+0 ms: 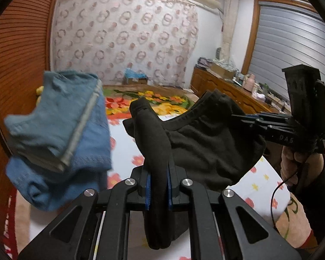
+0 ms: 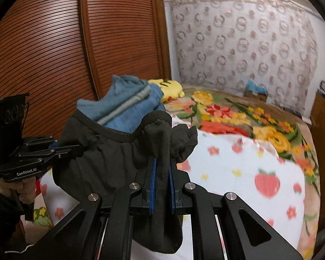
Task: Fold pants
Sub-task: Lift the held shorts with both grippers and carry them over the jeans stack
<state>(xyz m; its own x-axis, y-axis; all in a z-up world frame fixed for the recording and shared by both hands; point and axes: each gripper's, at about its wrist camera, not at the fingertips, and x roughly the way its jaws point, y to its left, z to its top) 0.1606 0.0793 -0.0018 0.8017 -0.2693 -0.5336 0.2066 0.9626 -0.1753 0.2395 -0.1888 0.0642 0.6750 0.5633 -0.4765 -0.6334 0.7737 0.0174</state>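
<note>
Both grippers hold the black pants [image 1: 208, 143] up by the waistband, clear of the bed [image 2: 238, 173]. The left gripper [image 1: 159, 173] has its fingers clamped on a bunched roll of the band, and the right gripper [image 2: 162, 173] has its fingers clamped on the other end of it, so the band sags in a curve between them. The legs hang below, out of sight

The likeliest trouble is the blue clothes [image 1: 58, 134], which sit right behind the waistband and look caught on or draped against it; if the pants swing down like this, that bundle may drag along and end up under the fold. Each grip is on a thick wad, not a flat edge, so the cloth could slip out of one side. With the band slack, the legs may land twisted or uneven on the bed
</note>
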